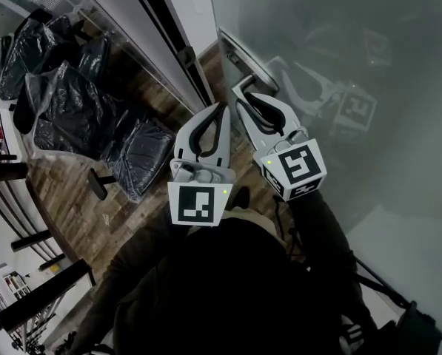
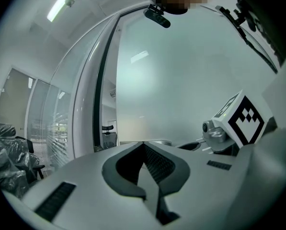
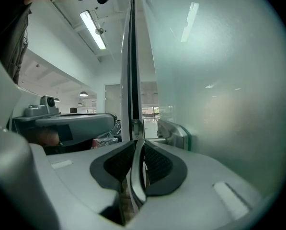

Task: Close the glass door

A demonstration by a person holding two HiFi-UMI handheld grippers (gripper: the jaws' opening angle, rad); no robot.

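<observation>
The frosted glass door fills the right of the head view, with its metal handle at its left edge. My right gripper reaches up to that handle. In the right gripper view, the right gripper is shut on a thin metal bar of the handle, beside the door edge. My left gripper hangs just left of it, shut with nothing held. From the left gripper I see the glass door ahead and a dark gap along the frame.
Several chairs wrapped in black plastic stand on the wooden floor to the left. A glass partition with a dark frame runs beside the door. Black railings are at the lower left. A person's dark sleeve fills the bottom.
</observation>
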